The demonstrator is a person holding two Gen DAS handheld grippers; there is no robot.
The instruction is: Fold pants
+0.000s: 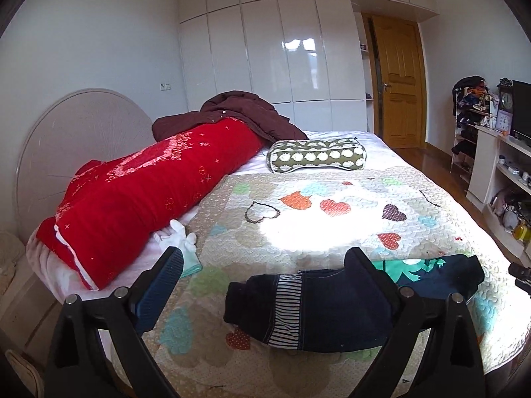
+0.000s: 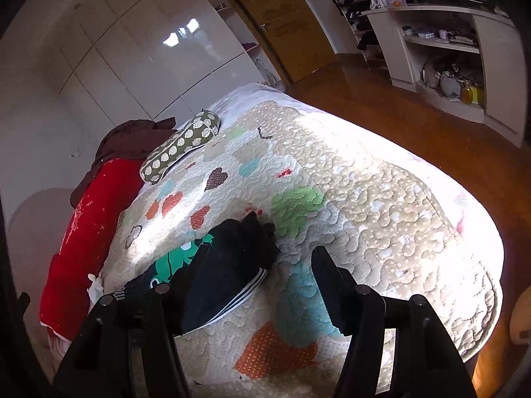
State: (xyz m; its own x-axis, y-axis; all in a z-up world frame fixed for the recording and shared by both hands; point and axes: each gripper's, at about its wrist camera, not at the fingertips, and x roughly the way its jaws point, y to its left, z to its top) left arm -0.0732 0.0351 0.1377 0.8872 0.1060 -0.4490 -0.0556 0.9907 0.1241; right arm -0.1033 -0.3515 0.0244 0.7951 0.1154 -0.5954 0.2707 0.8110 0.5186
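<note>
At the bed's near edge, the left hand-held gripper (image 1: 265, 272) and right hand-held gripper (image 2: 242, 282) both hang open, holding nothing. Just beyond, the pants (image 1: 318, 305) lie bunched on the quilt (image 1: 298, 205), striped waistband left, dark legs trailing right. Best to pinch waistband and cuffs, then spread flat before folding. Farther off lies the red bolster (image 1: 139, 182).
</note>
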